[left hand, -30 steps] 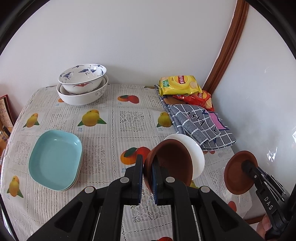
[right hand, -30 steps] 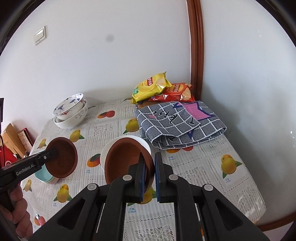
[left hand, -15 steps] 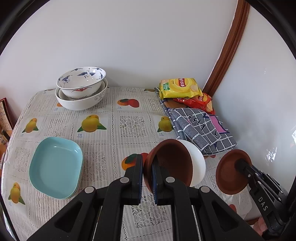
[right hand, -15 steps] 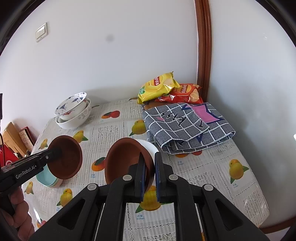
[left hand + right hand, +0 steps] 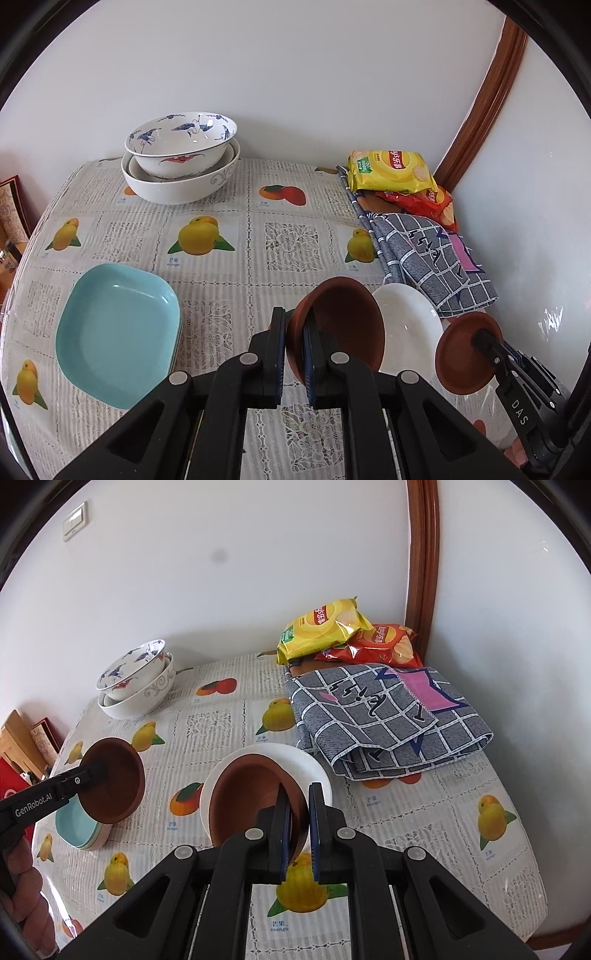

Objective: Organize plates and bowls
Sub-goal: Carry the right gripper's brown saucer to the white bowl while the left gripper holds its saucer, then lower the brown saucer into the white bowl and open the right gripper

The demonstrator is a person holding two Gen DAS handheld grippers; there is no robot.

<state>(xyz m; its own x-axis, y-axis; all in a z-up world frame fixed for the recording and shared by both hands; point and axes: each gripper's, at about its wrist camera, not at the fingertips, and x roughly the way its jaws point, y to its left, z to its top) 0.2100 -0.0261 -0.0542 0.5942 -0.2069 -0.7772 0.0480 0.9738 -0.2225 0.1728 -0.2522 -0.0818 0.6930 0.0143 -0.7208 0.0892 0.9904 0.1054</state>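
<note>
Brown bowls, one per gripper. Left gripper (image 5: pixel 294 363) pinches left brown bowl (image 5: pixel 340 325) by rim, frame centre. Right gripper (image 5: pixel 297 834) pinches right brown bowl (image 5: pixel 251 797) over white plate (image 5: pixel 314 768), likely for nesting. Teal plates (image 5: pixel 114 332) stacked lower left.

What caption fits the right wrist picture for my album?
Right gripper pinches a brown bowl over the white bowl; left gripper holds another brown bowl.

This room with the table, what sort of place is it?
Probably a home dining corner: a fruit-print tablecloth on a table against the wall, stacked bowls, crisp packets and a folded checked cloth.
</note>
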